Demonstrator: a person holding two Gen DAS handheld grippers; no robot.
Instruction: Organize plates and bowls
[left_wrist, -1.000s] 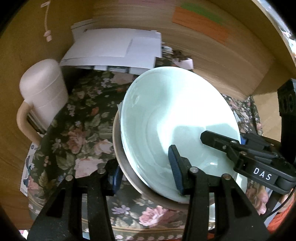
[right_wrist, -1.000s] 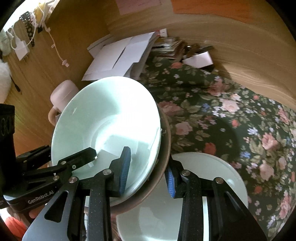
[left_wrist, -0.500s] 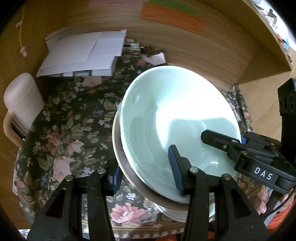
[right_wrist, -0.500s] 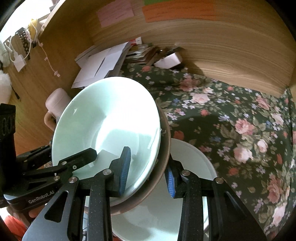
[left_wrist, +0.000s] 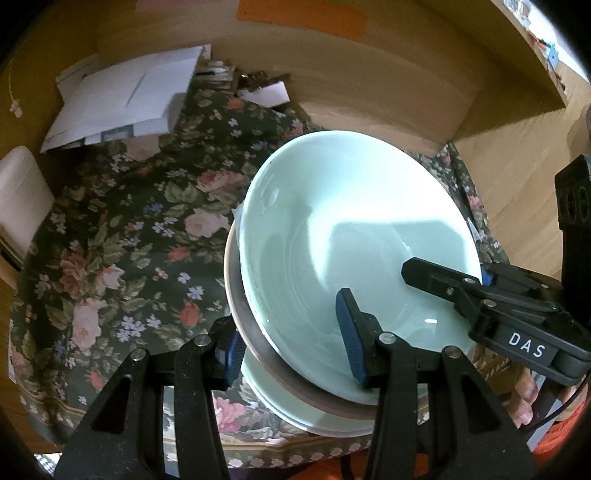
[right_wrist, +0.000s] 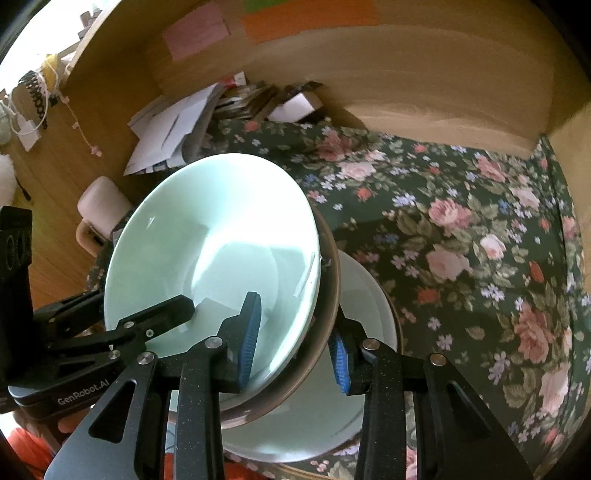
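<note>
Warm dim light, bowl glare, fisheye-warped edges

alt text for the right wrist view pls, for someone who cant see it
Both grippers, the right gripper and the left gripper, clamp a tilted pale green bowl nested in a brown bowl, above a white plate on a floral tablecloth.

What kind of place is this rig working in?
Most likely a home, at a wooden desk or shelf nook rather than a kitchen. A floral cloth covers the surface, loose papers pile at the back, and sticky notes dot the wood wall. Both grippers grip the pale green bowl.
</note>
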